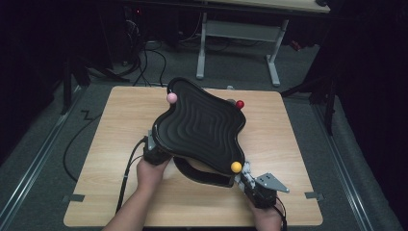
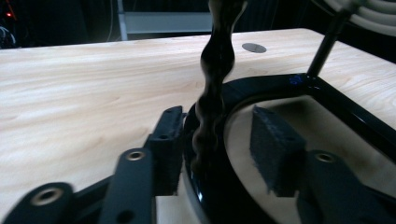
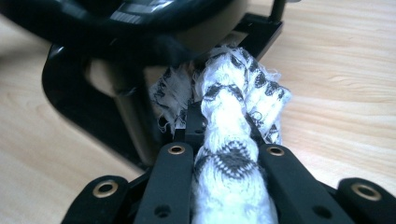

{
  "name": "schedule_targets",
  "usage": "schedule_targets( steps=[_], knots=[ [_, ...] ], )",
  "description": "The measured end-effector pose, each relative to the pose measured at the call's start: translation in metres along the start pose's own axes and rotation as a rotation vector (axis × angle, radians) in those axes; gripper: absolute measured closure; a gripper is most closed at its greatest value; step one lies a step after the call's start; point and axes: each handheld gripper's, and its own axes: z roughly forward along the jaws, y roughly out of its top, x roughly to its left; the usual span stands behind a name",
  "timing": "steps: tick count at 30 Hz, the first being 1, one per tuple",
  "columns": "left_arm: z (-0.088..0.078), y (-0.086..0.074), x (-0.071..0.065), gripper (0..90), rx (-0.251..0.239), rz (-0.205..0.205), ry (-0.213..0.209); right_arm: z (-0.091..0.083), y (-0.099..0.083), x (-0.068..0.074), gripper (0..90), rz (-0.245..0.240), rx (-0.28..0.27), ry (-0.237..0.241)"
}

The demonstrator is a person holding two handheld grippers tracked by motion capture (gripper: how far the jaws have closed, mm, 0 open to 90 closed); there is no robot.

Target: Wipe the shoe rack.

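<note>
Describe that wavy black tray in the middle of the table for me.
The wavy black tray looks like glossy plastic, with a curvy outline and rippled rings across its top. Pink, red and yellow balls sit at its corners. It is raised on thin black posts above a black base frame on the wooden table. Its near-left edge stands between the open left claw's pads.

black wavy tray (image 1: 199, 127) tilted | left tool (image 1: 155, 153), right tool (image 1: 257, 186) at edges

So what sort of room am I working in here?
Likely a lab or workshop recording space: a bare wooden table on grey carpet, loose cables on the floor, and a metal-framed desk behind, in dim light.
</note>
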Motion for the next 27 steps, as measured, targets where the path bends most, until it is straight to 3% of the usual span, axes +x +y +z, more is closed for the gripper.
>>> schedule_targets(
  steps=[6, 9, 13, 17, 20, 23, 27],
  knots=[
    [-0.046, -0.027, 0.0, 48.9, 0.028, -0.006, 0.015, 0.007, -0.005, 0.017, 81.3, -0.038, 0.026, 0.028],
    [-0.065, -0.039, -0.009, 47.8, 0.035, -0.012, -0.022, 0.012, -0.004, 0.027, 81.3, -0.053, 0.034, 0.06],
    [-0.076, -0.047, -0.018, 46.9, 0.029, -0.015, -0.051, 0.023, 0.0, 0.047, 81.3, -0.073, 0.039, 0.111],
    [-0.084, -0.052, -0.032, 48.4, 0.026, 0.037, -0.069, 0.03, 0.004, 0.072, 81.2, -0.077, 0.045, 0.215],
    [-0.087, -0.053, -0.041, 48.0, 0.025, 0.014, -0.119, 0.031, 0.004, 0.086, 81.3, -0.109, 0.048, 0.265],
    [-0.089, -0.055, -0.057, 47.4, 0.024, 0.032, -0.161, 0.029, 0.005, 0.079, 81.2, -0.108, 0.043, 0.246],
    [-0.088, -0.057, -0.081, 46.2, 0.022, 0.07, -0.222, 0.018, 0.002, 0.052, 81.2, -0.099, 0.028, 0.162]
  ],
)
